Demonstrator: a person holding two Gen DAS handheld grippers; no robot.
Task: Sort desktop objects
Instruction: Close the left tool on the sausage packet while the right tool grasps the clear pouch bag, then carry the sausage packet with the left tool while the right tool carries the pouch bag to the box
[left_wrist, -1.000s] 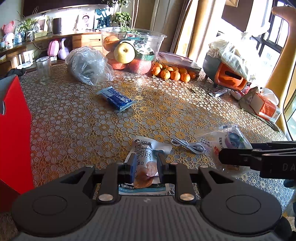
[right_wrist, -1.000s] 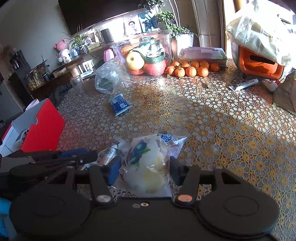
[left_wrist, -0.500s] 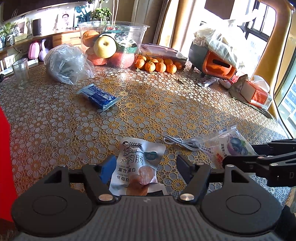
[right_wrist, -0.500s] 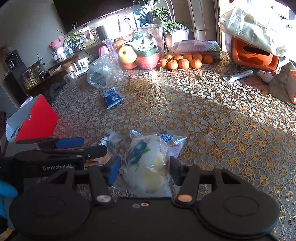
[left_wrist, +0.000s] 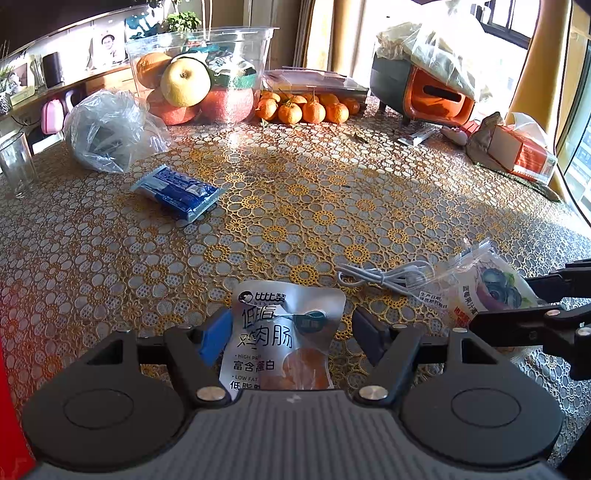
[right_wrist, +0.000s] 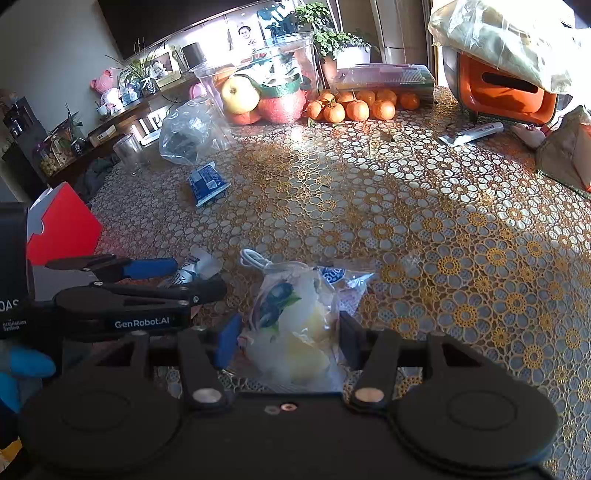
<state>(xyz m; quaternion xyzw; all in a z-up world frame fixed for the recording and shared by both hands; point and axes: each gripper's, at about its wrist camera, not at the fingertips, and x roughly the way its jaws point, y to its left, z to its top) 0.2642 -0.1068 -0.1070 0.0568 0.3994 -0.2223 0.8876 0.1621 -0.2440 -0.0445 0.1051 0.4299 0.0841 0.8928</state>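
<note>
Left gripper (left_wrist: 290, 334) jaws spread wide, released; silver sausage pouch (left_wrist: 284, 332) lies flat on the surface (left_wrist: 332, 206) between them, the right pad clear of it, the blue left pad just beside its edge. Right gripper (right_wrist: 284, 338) jaws clenched on clear blueberry snack bag (right_wrist: 295, 325), pads pressing both sides, bag bunched up. In the left wrist view the same bag sits at near right, the right gripper's black fingers over it. White cable (left_wrist: 380, 275) coiled on the surface between pouch and bag, touching the bag's far edge. Blue packet (left_wrist: 177, 192) far left of centre, well apart. Red box (right_wrist: 62, 230) near left edge. Far side: clear fruit tub (left_wrist: 199, 74), tangerines (left_wrist: 306, 109), crumpled plastic bag (left_wrist: 107, 129), drinking glass (left_wrist: 14, 164), orange appliance (left_wrist: 432, 96).
</note>
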